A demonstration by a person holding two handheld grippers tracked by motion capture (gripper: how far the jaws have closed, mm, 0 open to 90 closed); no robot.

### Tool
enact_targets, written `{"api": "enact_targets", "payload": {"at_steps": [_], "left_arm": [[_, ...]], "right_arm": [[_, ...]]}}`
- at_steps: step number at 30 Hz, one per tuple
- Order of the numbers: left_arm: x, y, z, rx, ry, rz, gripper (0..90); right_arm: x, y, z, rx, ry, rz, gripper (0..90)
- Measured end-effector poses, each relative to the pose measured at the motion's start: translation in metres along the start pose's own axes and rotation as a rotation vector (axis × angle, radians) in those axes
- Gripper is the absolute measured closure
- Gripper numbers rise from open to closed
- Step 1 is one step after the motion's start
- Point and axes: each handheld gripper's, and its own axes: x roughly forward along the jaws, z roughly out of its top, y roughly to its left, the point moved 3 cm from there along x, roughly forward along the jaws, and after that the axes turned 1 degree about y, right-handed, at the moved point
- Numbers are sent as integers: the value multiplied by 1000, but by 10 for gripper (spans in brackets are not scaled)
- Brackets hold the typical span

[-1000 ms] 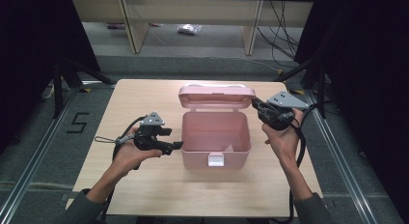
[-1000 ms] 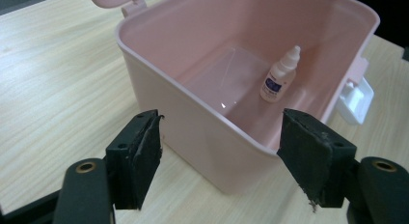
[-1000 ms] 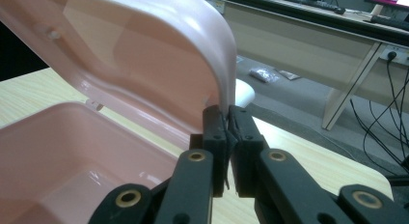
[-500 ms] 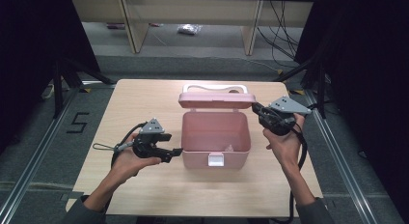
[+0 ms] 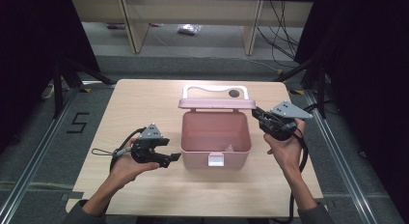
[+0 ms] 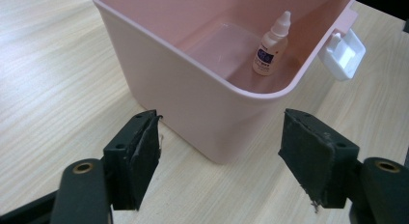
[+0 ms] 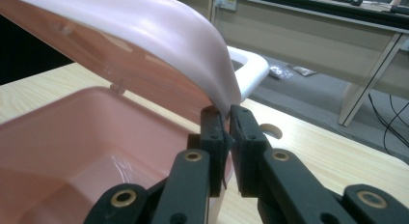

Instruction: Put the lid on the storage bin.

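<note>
On the near left of the counter (image 5: pixel 144 103), the left tongs (image 5: pixel 169 157) are released, their jaws spread wide just beside the near left corner of the pink box (image 5: pixel 214 159) without touching it. The box stands mid-counter, a small dropper bottle (image 6: pixel 271 45) upright on its floor. At the far right corner, the right tongs (image 5: pixel 258 114) are clenched on the edge of the raised lid (image 5: pixel 216 104), holding it open.
</note>
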Motion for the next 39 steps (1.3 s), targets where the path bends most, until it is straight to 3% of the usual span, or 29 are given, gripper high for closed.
{"api": "enact_targets", "payload": {"at_steps": [2, 3, 5, 9, 10, 11, 12, 15, 18, 21, 25, 26, 29, 39], "left_arm": [[0, -1, -1, 2, 5, 8, 285], [1, -2, -2, -15, -6, 5, 279], [1, -1, -3, 3, 13, 12, 275], [1, -2, -7, 1, 30, 5, 267], [1, -2, -8, 3, 34, 7, 267], [1, -2, -8, 3, 35, 7, 267], [1, -2, -9, -4, 34, 7, 267], [0, -2, -11, 4, 39, 6, 267], [-1, -3, -12, 6, 40, 1, 267], [-2, -4, -14, 5, 40, 10, 267], [-3, -4, -16, 2, 39, 5, 267], [-3, -4, -16, 5, 41, 6, 267], [-4, -4, -19, 7, 47, 6, 267], [-5, -2, -26, 6, 66, 20, 263]], "right_arm": [[-1, 1, -2, 13, 8, 9, 851], [-1, 2, -3, 22, 5, 9, 850], [-3, 2, -4, 11, 7, 9, 848], [-4, 3, -8, 8, 2, 10, 846], [-4, 5, -9, 33, 11, 15, 846], [-5, 4, -9, 15, 9, 19, 845], [-5, 7, -10, 37, 12, 25, 845], [-6, 5, -11, 13, 13, 21, 844], [-7, 7, -12, 35, 12, 19, 844], [-6, 6, -13, 11, 1, 24, 843], [-8, 9, -16, 45, 23, 28, 842], [-7, 7, -16, 15, -4, 13, 841], [-9, 9, -19, 33, 16, 29, 840], [-10, 11, -24, 20, 3, 24, 836]]}}
